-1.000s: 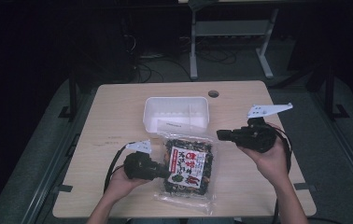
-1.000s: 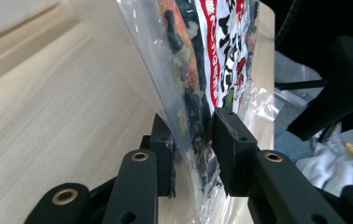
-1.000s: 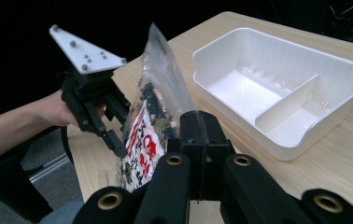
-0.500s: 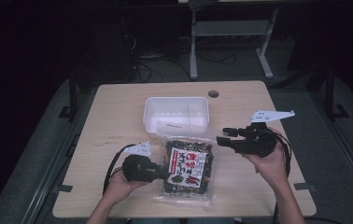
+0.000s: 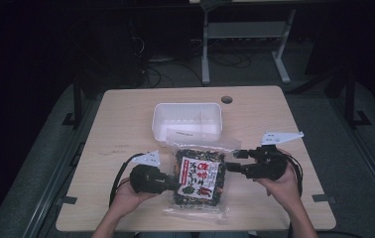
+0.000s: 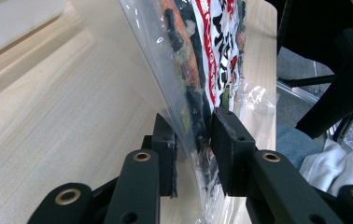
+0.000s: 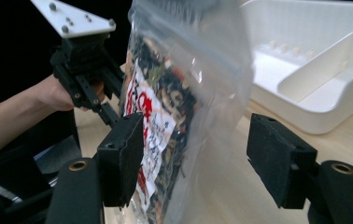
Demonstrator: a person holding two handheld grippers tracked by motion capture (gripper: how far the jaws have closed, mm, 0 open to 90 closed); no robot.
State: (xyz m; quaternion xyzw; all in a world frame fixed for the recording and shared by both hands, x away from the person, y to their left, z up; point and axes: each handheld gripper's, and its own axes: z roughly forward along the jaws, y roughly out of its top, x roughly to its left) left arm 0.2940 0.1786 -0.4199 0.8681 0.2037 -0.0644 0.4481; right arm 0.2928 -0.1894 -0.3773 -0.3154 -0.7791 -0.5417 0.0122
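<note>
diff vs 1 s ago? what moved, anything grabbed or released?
The right gripper came in from the table's right side to the snack bag, its open jaws now straddling the bag's edge, not yet closed. The left gripper stayed clamped on the bag's left edge. The white divided tray did not move.

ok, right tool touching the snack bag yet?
Apart. In the right gripper view the right tool stands open around the snack bag, with clear gaps between both pads and the plastic.
</note>
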